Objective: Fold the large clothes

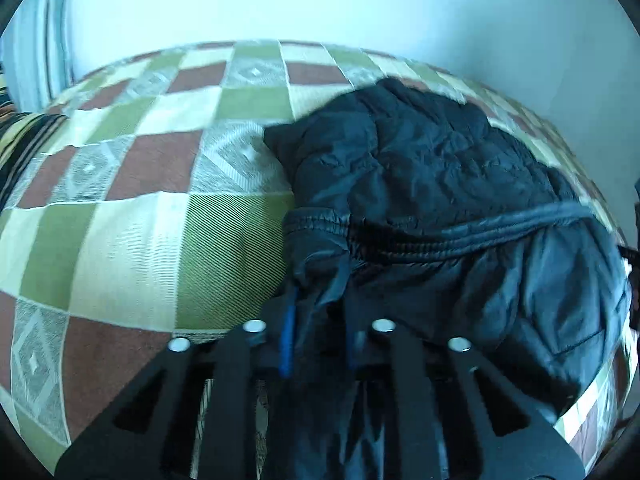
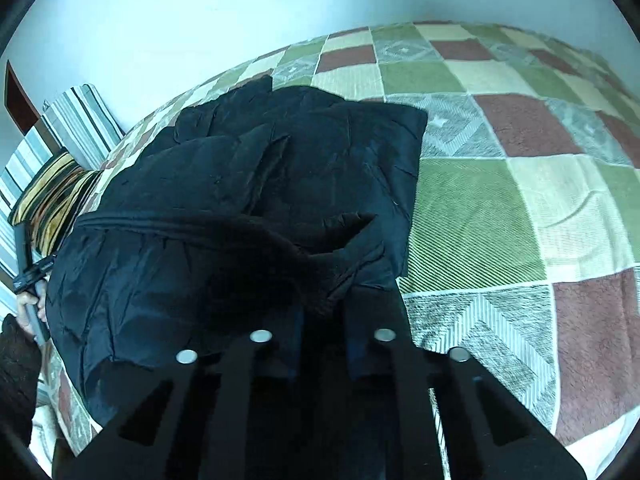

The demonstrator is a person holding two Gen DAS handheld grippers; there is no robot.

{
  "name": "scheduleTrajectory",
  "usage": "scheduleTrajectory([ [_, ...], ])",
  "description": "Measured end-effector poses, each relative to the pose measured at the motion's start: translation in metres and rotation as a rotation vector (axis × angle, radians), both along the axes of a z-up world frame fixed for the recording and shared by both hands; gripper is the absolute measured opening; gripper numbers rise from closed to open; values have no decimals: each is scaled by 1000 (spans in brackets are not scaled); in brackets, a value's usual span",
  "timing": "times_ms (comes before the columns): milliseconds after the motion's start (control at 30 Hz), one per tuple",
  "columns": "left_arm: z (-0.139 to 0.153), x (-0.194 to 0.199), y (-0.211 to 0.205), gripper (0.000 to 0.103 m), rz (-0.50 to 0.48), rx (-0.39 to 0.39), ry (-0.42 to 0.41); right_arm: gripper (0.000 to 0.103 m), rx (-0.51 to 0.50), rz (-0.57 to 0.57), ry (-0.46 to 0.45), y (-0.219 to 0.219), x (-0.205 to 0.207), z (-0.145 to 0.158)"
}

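Observation:
A black quilted jacket (image 1: pixel 432 184) lies bunched on a checked bedspread (image 1: pixel 152 200); it also shows in the right wrist view (image 2: pixel 248 184), partly folded over itself. My left gripper (image 1: pixel 320 320) is shut on the jacket's near edge by the ribbed hem. My right gripper (image 2: pixel 324 312) is shut on the jacket's near right corner, with the cloth lifted over the fingers. The left gripper's handle and the hand holding it (image 2: pixel 30 300) show at the far left of the right wrist view.
The green, cream and brown bedspread (image 2: pixel 500 208) spreads out to the right. Striped cushions (image 2: pixel 76 128) and a yellow-striped pillow (image 2: pixel 52 196) lie at the head of the bed. A pale wall (image 1: pixel 320 0) runs behind the bed.

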State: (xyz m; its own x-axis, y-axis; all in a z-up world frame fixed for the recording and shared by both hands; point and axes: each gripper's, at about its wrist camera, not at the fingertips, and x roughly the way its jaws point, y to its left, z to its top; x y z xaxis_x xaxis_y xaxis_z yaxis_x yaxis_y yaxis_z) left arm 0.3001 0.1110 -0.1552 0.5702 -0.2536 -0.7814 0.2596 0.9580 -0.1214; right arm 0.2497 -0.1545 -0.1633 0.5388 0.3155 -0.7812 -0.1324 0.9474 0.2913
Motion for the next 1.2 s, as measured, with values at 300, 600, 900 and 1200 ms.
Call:
scheduleTrajectory([
  [300,56,-31,-13,8,26,67,-191,9,-73,-83,-167,3,-28,52],
  [600,99,10,-34,8,83,95,-293,8,-88,-120,-264,4,18,97],
  [900,93,115,-62,7,142,216,-272,8,-103,-168,-220,6,125,95],
  [1200,31,199,-88,8,170,387,-165,8,-109,-224,-66,2,214,30],
])
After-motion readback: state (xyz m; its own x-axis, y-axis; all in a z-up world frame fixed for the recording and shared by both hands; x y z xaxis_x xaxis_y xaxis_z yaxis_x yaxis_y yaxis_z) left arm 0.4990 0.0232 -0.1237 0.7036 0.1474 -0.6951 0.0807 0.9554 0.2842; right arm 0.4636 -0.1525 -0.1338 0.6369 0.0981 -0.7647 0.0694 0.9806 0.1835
